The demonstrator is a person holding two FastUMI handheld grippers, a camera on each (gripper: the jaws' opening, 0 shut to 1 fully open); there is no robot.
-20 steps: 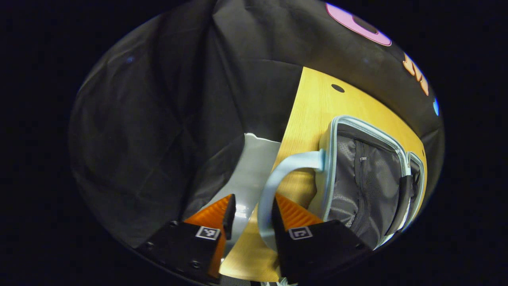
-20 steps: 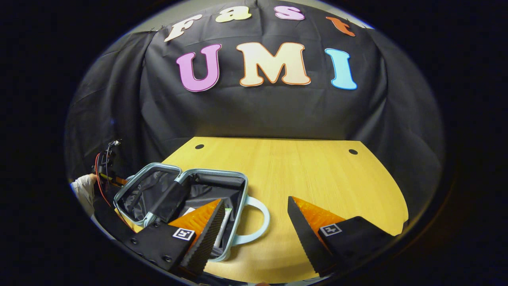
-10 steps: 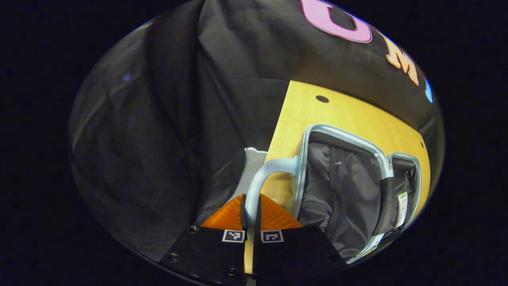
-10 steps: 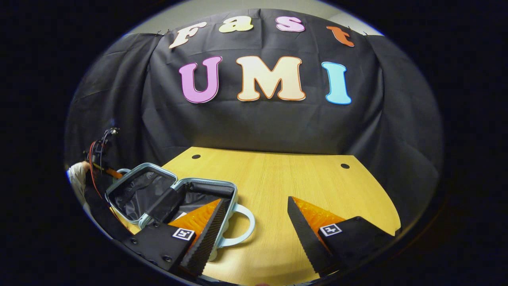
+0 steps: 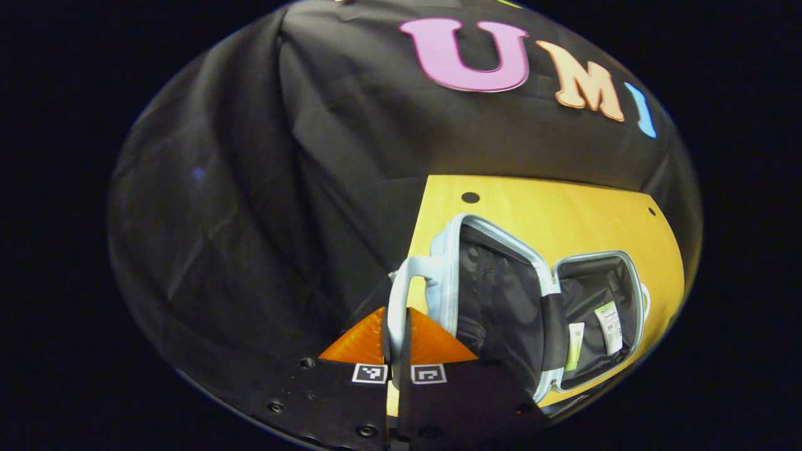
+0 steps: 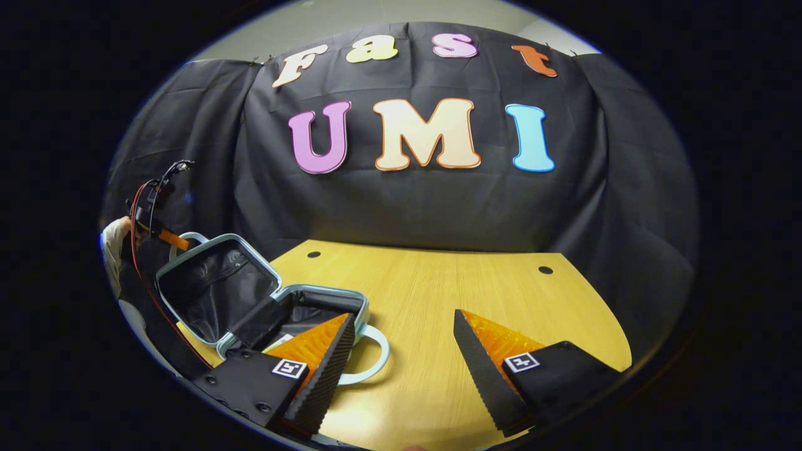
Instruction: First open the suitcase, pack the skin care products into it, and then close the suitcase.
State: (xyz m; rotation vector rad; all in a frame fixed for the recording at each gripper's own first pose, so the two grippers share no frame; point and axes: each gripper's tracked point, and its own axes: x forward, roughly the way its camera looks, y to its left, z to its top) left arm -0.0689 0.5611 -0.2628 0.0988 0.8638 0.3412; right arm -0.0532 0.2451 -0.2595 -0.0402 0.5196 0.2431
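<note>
A pale blue suitcase lies open on the wooden table (image 6: 451, 294). Its lid (image 5: 495, 294) is tilted up off the table, dark lining showing. My left gripper (image 5: 396, 316) is shut on the lid's handle (image 5: 404, 279). The base (image 5: 598, 282) lies flat and holds two skin care tubes (image 5: 609, 327) side by side. In the right gripper view, the lid (image 6: 213, 285) stands raised at the left, with the left gripper (image 6: 150, 210) and a hand (image 6: 114, 241) behind it. My right gripper (image 6: 401, 369) hovers open over the table, beside the base's handle (image 6: 371, 357).
The suitcase sits at the table's left end, close to the edge. Black cloth hangs behind and to both sides. Bare tabletop stretches right of the suitcase, with two small round holes (image 6: 545, 270) near the back edge.
My left gripper closed on the lid's handle and has lifted the lid from flat on the table to a steep tilt. The right gripper stayed open and drew back a little.
</note>
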